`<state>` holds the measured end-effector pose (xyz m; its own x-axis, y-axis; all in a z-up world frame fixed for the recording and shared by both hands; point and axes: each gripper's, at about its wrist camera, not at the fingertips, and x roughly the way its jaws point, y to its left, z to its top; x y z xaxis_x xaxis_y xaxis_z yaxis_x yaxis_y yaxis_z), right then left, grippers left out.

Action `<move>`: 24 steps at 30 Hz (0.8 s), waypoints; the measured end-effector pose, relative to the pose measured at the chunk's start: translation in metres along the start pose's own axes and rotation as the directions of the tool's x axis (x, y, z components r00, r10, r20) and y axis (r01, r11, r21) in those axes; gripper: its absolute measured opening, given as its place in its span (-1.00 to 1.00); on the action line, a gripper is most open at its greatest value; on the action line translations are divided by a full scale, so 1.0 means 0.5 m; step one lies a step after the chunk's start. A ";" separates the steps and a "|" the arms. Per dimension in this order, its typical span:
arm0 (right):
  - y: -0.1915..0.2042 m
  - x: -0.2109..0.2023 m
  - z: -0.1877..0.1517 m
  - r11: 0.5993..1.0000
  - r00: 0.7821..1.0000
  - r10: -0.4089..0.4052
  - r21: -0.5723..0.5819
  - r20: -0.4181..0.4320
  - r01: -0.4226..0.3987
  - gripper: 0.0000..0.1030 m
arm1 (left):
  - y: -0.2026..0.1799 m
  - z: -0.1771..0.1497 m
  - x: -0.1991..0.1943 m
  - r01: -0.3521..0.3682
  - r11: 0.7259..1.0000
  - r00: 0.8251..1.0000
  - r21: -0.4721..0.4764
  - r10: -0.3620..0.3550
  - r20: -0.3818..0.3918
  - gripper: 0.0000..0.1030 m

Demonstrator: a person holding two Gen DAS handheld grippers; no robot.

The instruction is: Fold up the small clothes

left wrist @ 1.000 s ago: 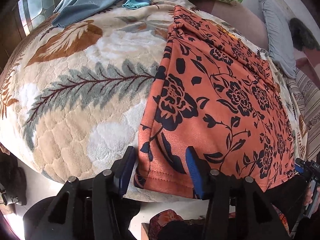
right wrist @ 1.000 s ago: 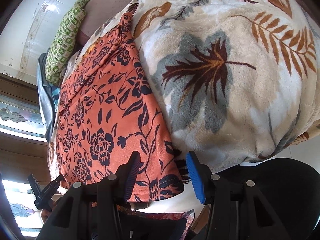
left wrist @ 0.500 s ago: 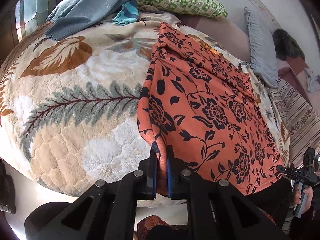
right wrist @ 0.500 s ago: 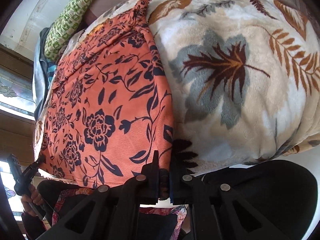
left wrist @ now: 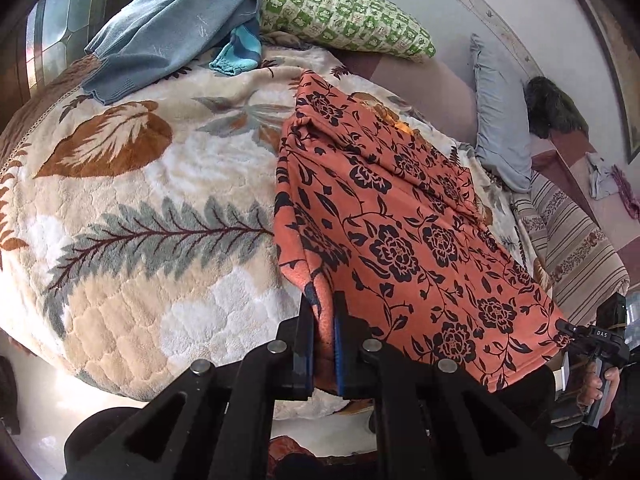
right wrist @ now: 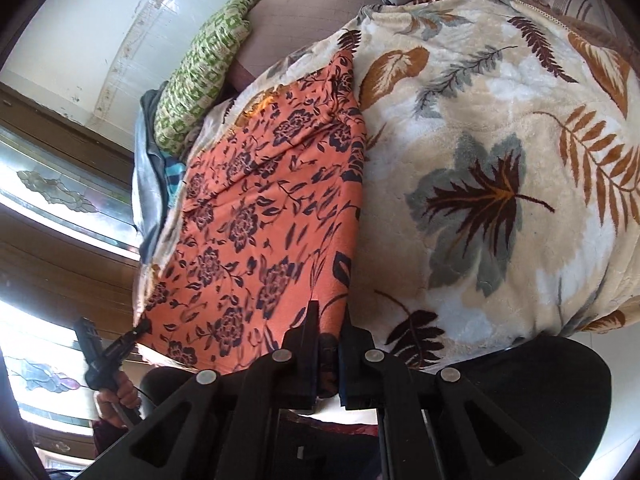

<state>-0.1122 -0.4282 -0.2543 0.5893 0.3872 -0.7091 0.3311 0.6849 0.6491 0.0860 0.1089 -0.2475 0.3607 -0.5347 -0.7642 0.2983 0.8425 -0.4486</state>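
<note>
An orange garment with a black flower print (left wrist: 400, 216) lies lengthwise on a leaf-patterned blanket (left wrist: 132, 216) covering a bed. My left gripper (left wrist: 324, 308) is shut on its near left corner and holds that hem raised off the blanket. My right gripper (right wrist: 329, 320) is shut on the near right corner of the same garment (right wrist: 260, 208). The near edge hangs stretched between the two grippers. Each gripper shows small in the other's view: the right one (left wrist: 568, 328) and the left one (right wrist: 138, 330).
A blue sweater (left wrist: 176, 28) and a green checked pillow (left wrist: 344, 16) lie at the bed's far end. A grey pillow (left wrist: 500, 120) and a striped cover (left wrist: 568, 240) lie to the right. The blanket (right wrist: 500, 160) spreads wide right of the garment.
Both grippers were open around the garment's near corners; they have shut on them and lifted the near hem up and forward over the bed.
</note>
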 end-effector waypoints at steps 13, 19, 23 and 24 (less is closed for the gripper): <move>0.029 -0.076 0.158 0.972 0.950 0.217 0.041 0.223 -0.232 -0.87 | -0.051 0.178 -0.062 0.059 0.998 0.990 0.024 -0.062 0.124 -0.85; 0.050 -0.051 0.277 0.965 0.937 0.234 0.058 0.259 -0.257 -0.87 | -0.069 0.309 -0.032 0.059 0.998 0.990 0.013 -0.060 0.129 -0.85; 0.064 -0.006 0.392 0.965 0.935 0.216 0.081 0.283 -0.248 -0.87 | -0.077 0.424 0.026 0.055 0.998 0.992 -0.011 -0.053 0.113 -0.85; 0.064 0.011 0.423 0.965 0.935 0.210 0.092 0.287 -0.245 -0.87 | -0.078 0.452 0.046 0.053 0.998 0.993 -0.017 -0.050 0.108 -0.85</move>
<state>0.0576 -0.5346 -0.1791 0.8320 0.3285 -0.4471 0.2425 0.5094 0.8256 0.2823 0.0487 -0.1430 0.4383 -0.5805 -0.6862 0.3014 0.8142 -0.4962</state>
